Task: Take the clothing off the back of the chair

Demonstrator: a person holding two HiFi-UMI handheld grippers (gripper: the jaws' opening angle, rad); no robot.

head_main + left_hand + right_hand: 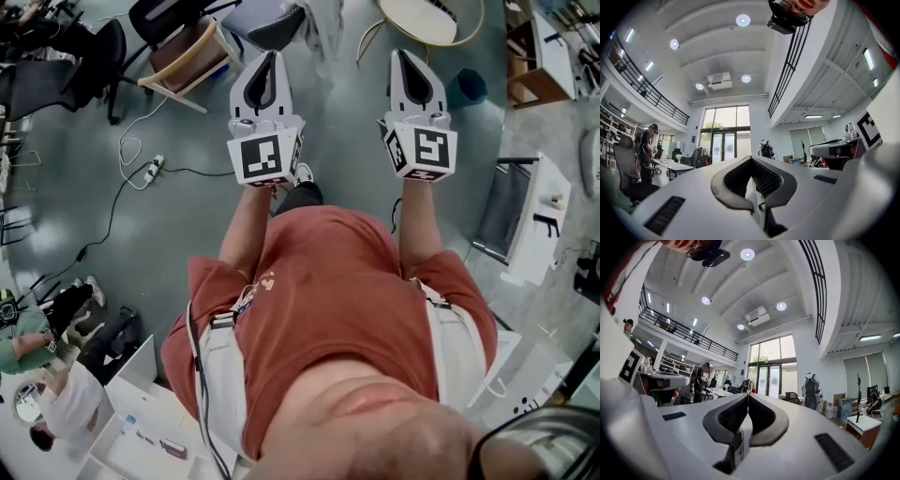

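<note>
Looking down in the head view, a person in a red shirt held the left claw (272,56) and right claw (405,54) forward, both closed and empty. Pale clothing (324,26) hung on a dark chair (274,28) beyond them, well apart. A blue bin (466,86) stood near the right claw, its contents unseen. In the left gripper view, the jaws met on nothing. In the right gripper view, the jaws were likewise pressed together, empty.

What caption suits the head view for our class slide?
Red-shirted person holds left gripper and right gripper out, jaws shut, over grey floor.
</note>
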